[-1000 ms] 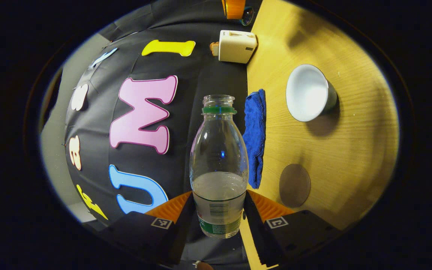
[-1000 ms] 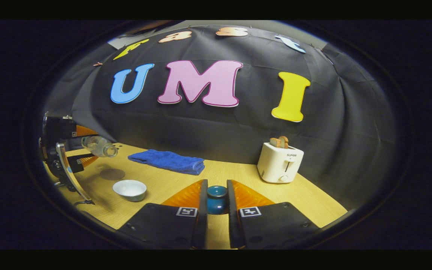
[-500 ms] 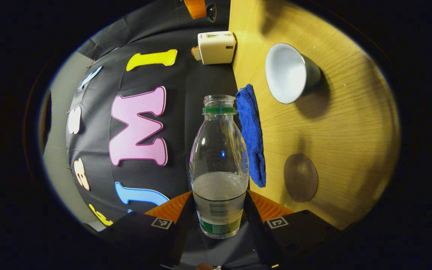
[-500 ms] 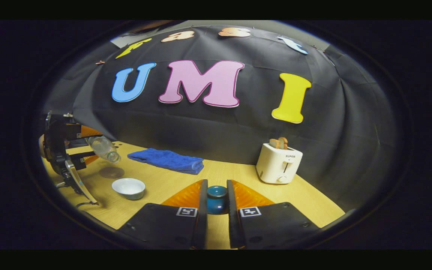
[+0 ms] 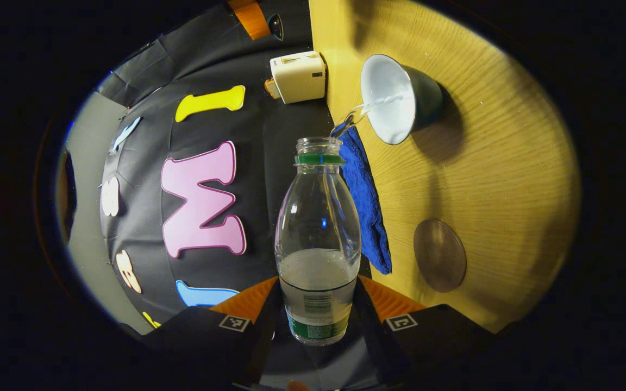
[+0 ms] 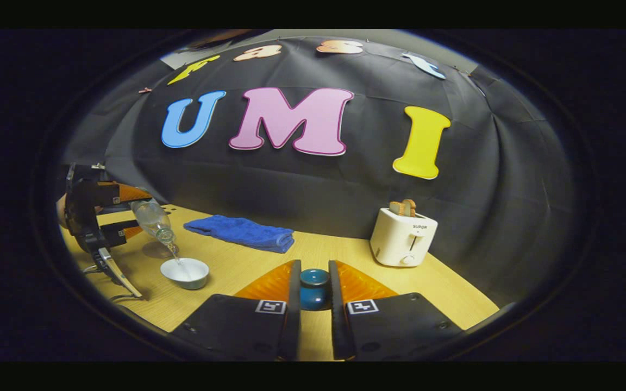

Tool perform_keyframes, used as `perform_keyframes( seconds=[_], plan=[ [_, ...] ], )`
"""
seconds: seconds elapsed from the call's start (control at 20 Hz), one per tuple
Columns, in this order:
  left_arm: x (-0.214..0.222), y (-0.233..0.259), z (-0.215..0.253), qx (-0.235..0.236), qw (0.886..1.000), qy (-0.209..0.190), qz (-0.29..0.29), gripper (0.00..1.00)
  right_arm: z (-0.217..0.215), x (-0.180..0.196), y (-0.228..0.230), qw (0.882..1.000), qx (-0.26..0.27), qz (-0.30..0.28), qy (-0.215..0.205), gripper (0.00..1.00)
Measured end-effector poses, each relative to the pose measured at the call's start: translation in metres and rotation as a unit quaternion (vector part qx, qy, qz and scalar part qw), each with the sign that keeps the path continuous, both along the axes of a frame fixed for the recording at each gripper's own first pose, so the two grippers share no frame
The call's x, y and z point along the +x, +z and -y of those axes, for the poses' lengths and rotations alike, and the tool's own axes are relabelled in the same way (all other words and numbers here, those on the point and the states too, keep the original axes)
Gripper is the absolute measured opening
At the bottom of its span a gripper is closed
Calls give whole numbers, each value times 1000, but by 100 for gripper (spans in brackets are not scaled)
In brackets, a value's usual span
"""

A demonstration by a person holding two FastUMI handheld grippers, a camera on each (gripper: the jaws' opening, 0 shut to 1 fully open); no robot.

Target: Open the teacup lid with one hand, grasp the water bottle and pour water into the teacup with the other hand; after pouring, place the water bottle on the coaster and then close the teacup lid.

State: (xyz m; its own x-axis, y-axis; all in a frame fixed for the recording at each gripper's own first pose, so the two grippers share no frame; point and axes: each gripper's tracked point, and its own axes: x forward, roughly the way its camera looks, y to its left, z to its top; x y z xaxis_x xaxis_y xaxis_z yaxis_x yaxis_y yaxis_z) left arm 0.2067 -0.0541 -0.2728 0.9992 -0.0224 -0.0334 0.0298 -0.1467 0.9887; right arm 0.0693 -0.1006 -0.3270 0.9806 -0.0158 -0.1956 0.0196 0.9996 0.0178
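Note:
My left gripper (image 5: 317,293) is shut on the clear water bottle (image 5: 317,233), which has a green neck ring and no cap. The bottle is tipped mouth-down, and a thin stream of water runs from its mouth into the open white-lined teacup (image 5: 394,98) on the wooden table. In the right gripper view the same bottle (image 6: 152,220) slants over the teacup (image 6: 185,271) at the left. My right gripper (image 6: 313,290) is shut on the knob of the dark blue teacup lid (image 6: 313,288), held above the table. A round grey coaster (image 5: 439,255) lies near the bottle.
A folded blue towel (image 6: 245,232) lies along the back of the table (image 6: 345,250) by the cloth wall. A white toaster (image 6: 404,237) with bread in it stands at the right. A hand holds the left gripper's body (image 6: 87,212).
The left gripper has tilted the bottle further mouth-down and moved it over the teacup; water now streams into the cup. The right gripper with the lid has stayed still.

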Motion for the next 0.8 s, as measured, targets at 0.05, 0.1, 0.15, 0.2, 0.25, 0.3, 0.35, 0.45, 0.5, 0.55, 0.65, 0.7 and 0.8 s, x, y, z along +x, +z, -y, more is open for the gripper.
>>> perform_keyframes(
  seconds=[0.05, 0.1, 0.15, 0.2, 0.25, 0.3, 0.35, 0.45, 0.5, 0.55, 0.65, 0.7, 0.8],
  plan=[
    [0, 0, 0, 3, 1000, -1, 2, 75, 0, 0, 1, 1000, -1, 1, 0, 31],
    [0, 2, 0, 5, 1000, -3, 5, 75, 1, -1, 1, 1000, -1, 1, 0, 31],
    [0, 4, 0, 8, 1000, -6, 10, 75, 0, 0, 1, 1000, 0, 1, 0, 31],
    [1, 6, 0, 10, 1000, -9, 13, 76, -1, 0, 1, 1000, 0, 2, 1, 31],
    [2, 7, 0, 13, 1000, -12, 17, 76, -1, 0, 2, 1000, -1, 2, 1, 31],
    [2, 8, 0, 17, 1000, -15, 19, 76, -2, -1, 3, 1000, -1, 3, 2, 31],
    [2, 8, 1, 22, 999, -18, 21, 76, -2, -1, 3, 1000, -1, 3, 2, 31],
    [3, 10, 1, 32, 999, -26, 26, 76, -2, -1, 3, 1000, -2, 3, 3, 31],
    [5, 13, 1, 36, 998, -32, 29, 76, -2, -2, 4, 1000, -3, 4, 3, 31],
    [5, 13, 2, 39, 998, -37, 32, 76, -2, -3, 4, 1000, -3, 4, 3, 31],
    [6, 19, 4, 43, 997, -46, 42, 75, -3, -3, 4, 1000, -4, 5, 4, 31],
    [6, 22, 5, 44, 997, -50, 45, 75, -1, -4, 5, 1000, -6, 5, 2, 31],
    [7, 26, 8, 51, 996, -60, 51, 75, -1, -4, 6, 1000, -7, 6, 0, 31]
  ],
)
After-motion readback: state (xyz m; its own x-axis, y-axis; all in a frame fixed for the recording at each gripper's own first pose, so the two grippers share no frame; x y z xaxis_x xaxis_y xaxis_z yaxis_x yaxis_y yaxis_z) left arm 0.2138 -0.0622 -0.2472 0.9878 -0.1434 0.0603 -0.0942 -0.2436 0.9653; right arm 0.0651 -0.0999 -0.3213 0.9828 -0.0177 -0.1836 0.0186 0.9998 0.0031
